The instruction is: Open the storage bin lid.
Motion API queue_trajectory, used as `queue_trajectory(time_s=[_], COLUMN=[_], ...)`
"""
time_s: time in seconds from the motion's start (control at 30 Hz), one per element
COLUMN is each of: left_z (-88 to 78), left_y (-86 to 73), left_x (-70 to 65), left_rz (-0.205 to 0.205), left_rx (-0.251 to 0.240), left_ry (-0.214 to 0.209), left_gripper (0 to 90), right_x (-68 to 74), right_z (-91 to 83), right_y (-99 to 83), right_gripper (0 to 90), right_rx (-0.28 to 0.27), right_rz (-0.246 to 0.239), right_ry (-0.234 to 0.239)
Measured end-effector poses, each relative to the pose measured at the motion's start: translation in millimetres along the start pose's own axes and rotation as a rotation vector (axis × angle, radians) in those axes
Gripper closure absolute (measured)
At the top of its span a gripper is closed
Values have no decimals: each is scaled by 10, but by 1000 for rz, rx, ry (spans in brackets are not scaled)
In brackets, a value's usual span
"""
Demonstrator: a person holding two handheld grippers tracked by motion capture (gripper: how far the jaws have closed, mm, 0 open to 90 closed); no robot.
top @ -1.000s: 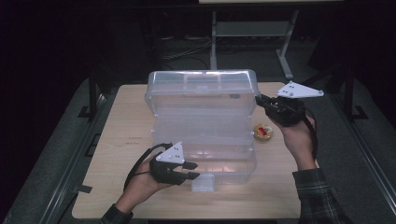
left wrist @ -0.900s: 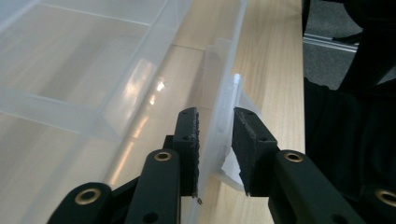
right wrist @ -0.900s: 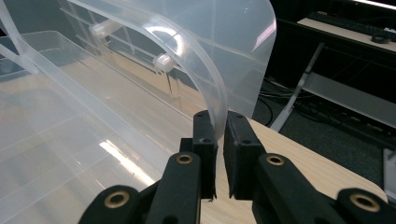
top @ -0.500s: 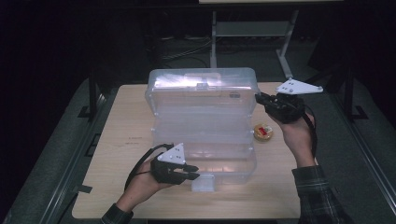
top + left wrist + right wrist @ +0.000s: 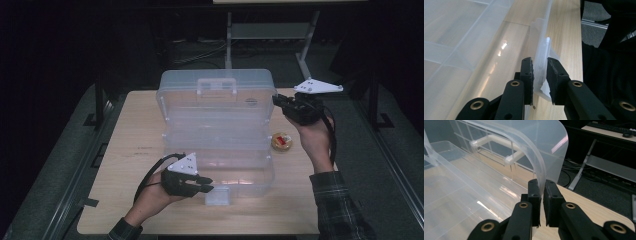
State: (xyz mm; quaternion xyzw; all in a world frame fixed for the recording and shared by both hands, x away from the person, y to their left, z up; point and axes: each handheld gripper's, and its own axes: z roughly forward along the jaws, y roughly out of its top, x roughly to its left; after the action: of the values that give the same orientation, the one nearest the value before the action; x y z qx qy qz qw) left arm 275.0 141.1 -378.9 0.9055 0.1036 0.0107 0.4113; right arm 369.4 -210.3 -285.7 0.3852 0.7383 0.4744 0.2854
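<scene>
No lettering, label, brand mark or number can be read anywhere in these views. The clear plastic box point(image 5: 215, 125) bears a small round embossed mark point(image 5: 251, 101) on its raised lid, too small and faint to make out. The wooden table point(image 5: 135, 145) shows a few dark specks, none of them legible as writing.

Open plastic case point(image 5: 215, 125) spans table point(image 5: 135, 150) centre, raised lid blocking rear; small round item point(image 5: 281, 142) right; left strip passable.
</scene>
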Motion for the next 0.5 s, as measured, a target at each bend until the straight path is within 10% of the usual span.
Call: queue_trajectory(time_s=[0.5], left_z=[-2], left_y=[-2], left_x=[10], left_rz=[0], left_rx=[0], left_ry=[-5], left_gripper=[755], right_x=[-29], right_z=[127], right_y=[40], right_gripper=[852], right_rx=[-8], right_rz=[51], right_ry=[-41])
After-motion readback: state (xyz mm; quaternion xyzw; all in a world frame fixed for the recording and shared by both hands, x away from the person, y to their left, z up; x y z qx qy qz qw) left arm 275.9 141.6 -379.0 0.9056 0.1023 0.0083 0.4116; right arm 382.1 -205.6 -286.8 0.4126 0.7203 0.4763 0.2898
